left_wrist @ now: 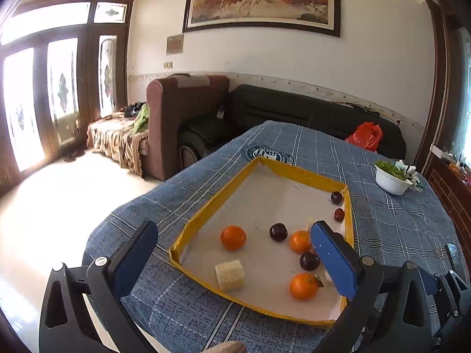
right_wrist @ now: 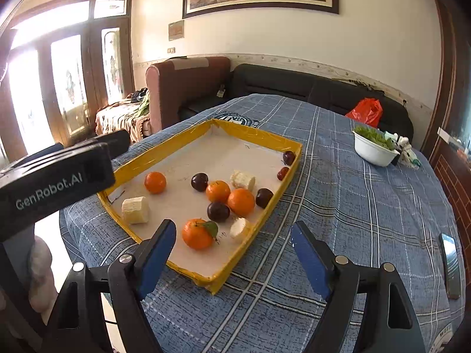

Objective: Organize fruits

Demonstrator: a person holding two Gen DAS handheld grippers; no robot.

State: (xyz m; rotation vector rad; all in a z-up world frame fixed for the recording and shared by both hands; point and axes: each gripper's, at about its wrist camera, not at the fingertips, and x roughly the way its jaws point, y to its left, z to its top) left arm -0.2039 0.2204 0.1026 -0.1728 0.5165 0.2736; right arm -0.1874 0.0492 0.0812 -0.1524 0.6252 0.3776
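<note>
Both the left hand-held gripper (left_wrist: 232,261) and the right hand-held gripper (right_wrist: 232,253) hang with jaws wide apart and empty, the right's opening. Oranges (right_wrist: 241,202), plums (right_wrist: 218,211) and pale chunks (right_wrist: 135,210) lie in the tray (right_wrist: 256,133) on the worktop (right_wrist: 368,206).

A woven plaid cloth (right_wrist: 338,206) covers the bench. The tray (right_wrist: 256,138) has glossy yellow taped walls and a matt paper floor. The plums (right_wrist: 218,211) shine.

Black handheld grippers showing blue finger pads

The left gripper (left_wrist: 232,261) and right gripper (right_wrist: 232,259) are showing silver screws; white "GenRobot.AI" lettering is marking one black body.
</note>
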